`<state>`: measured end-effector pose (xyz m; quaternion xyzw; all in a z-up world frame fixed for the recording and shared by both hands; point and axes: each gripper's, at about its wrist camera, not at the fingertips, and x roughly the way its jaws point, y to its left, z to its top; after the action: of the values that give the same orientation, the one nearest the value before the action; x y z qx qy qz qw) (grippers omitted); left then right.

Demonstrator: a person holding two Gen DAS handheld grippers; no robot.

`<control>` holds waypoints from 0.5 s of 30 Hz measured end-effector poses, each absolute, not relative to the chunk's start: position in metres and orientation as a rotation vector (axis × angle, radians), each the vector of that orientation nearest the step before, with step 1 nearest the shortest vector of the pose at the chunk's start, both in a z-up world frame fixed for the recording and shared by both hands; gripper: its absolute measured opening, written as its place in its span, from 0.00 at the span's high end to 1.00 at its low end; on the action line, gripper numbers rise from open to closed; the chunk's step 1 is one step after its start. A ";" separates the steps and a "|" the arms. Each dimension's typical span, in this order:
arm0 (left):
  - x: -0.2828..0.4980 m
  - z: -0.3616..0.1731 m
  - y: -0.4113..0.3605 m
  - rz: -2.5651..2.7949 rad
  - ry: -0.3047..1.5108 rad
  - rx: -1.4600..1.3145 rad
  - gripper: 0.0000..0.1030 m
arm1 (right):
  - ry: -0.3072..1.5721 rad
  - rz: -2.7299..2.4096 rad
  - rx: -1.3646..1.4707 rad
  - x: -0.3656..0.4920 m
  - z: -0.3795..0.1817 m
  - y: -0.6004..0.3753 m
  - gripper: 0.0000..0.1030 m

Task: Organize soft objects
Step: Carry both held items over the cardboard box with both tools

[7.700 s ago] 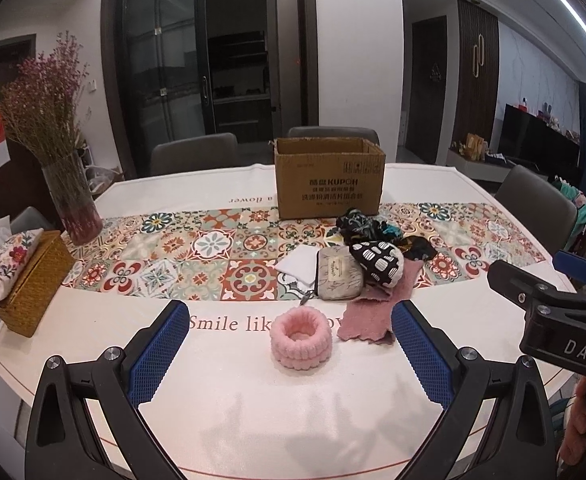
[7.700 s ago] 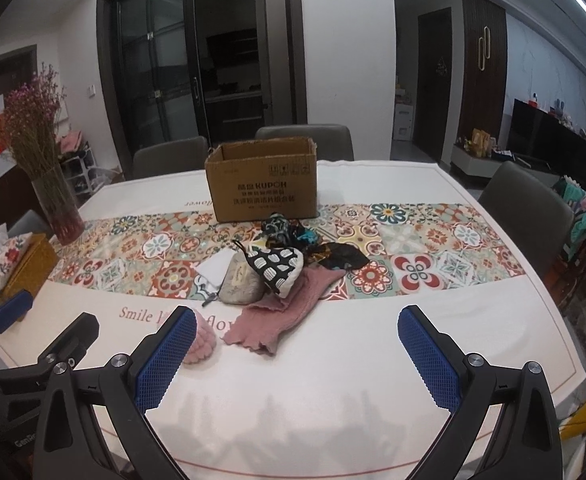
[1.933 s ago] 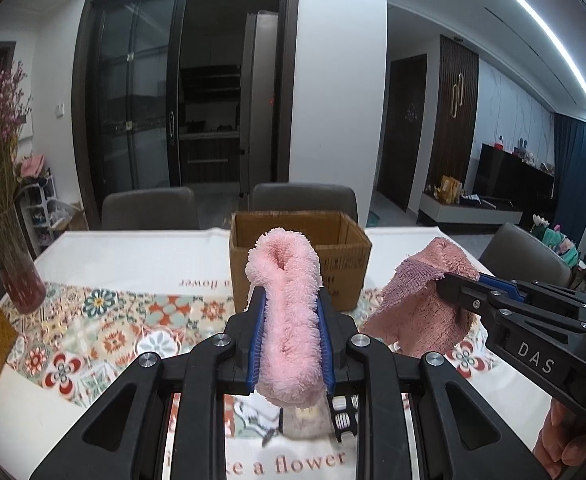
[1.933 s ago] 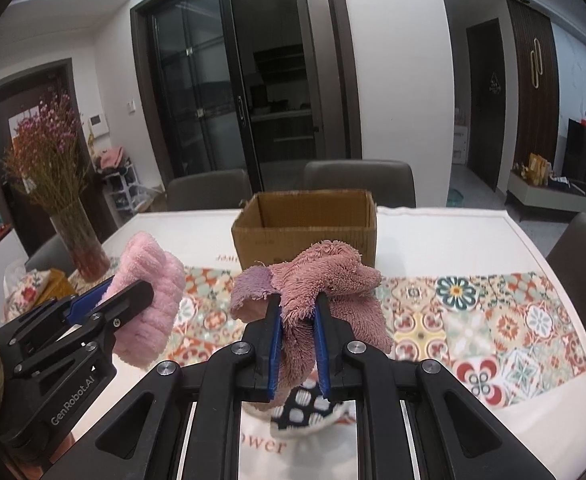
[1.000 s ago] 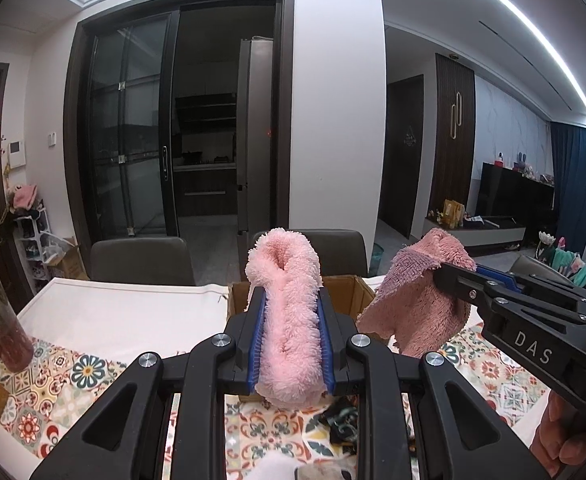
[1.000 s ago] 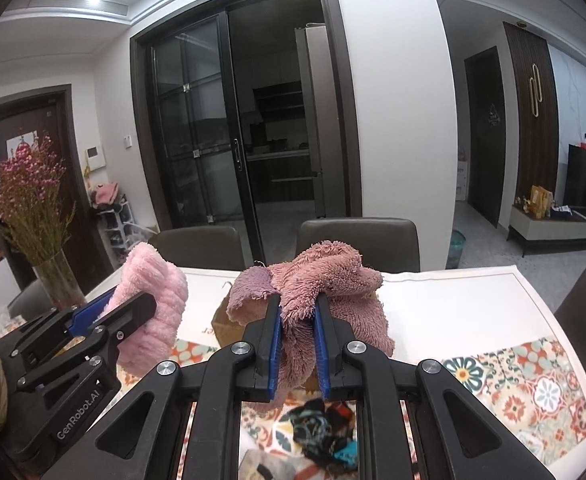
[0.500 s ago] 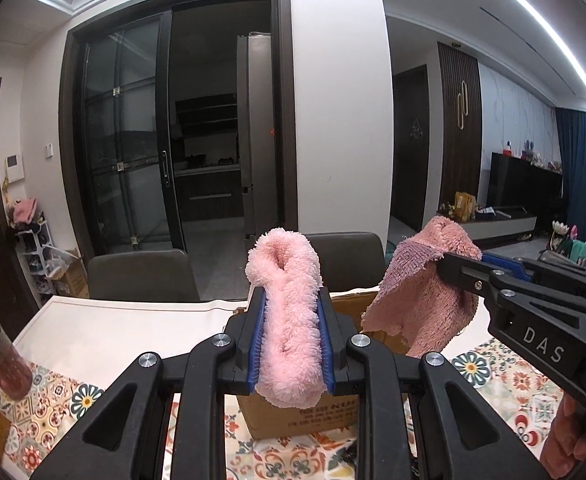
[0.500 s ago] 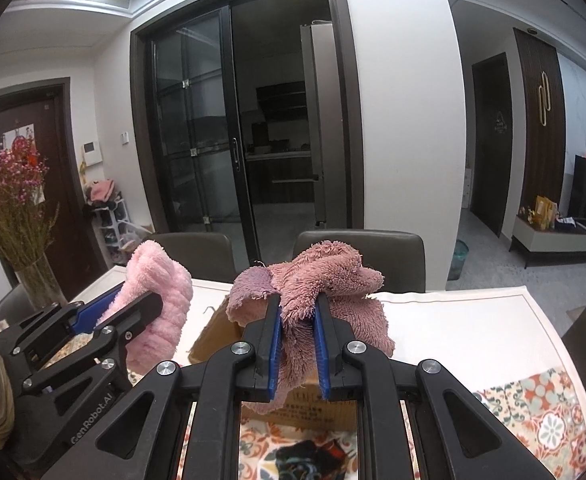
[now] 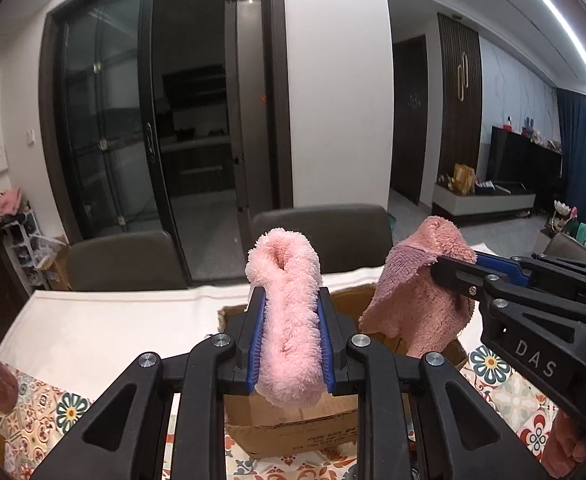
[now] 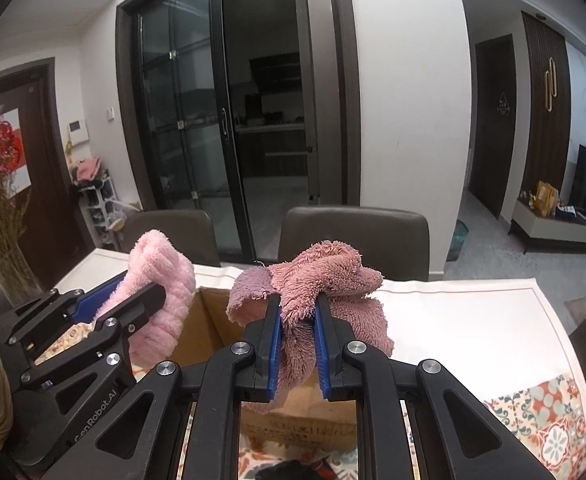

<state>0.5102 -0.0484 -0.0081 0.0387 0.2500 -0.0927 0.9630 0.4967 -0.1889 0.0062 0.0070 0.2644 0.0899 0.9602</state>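
Observation:
My left gripper [image 9: 291, 304] is shut on a fluffy light pink headband [image 9: 287, 320] and holds it up over the open cardboard box [image 9: 293, 428]. My right gripper [image 10: 297, 308] is shut on a dusty pink towel [image 10: 325, 280] that hangs over the same box [image 10: 209, 328]. In the left wrist view the right gripper [image 9: 459, 266] and its towel [image 9: 417, 312] are at the right. In the right wrist view the left gripper [image 10: 131, 290] and headband [image 10: 157, 280] are at the left. The box's inside is mostly hidden.
The box stands on a white table [image 10: 473, 320] with a patterned tile runner [image 10: 545, 432]. Dark soft items [image 10: 285, 470] lie just in front of the box. A vase of dried flowers [image 10: 1, 248] stands at the left. Grey chairs [image 10: 353, 236] line the far side.
Both grippers have moved forward with their loads, so the box now sits closer and lower under them. Both stay shut on the same items.

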 end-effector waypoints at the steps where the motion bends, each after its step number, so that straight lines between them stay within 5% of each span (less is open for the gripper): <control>1: 0.515 -0.010 -0.048 -0.191 0.518 0.076 0.77 | 0.548 0.182 0.009 0.501 0.004 -0.188 0.84; 15: 0.557 -0.053 -0.055 -0.225 0.712 0.088 0.75 | 0.736 0.205 0.016 0.548 -0.038 -0.190 0.84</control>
<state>0.5569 -0.0553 -0.0527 0.0431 0.3479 -0.1100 0.9301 0.5481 -0.1904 -0.0385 0.0079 0.3589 0.1002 0.9279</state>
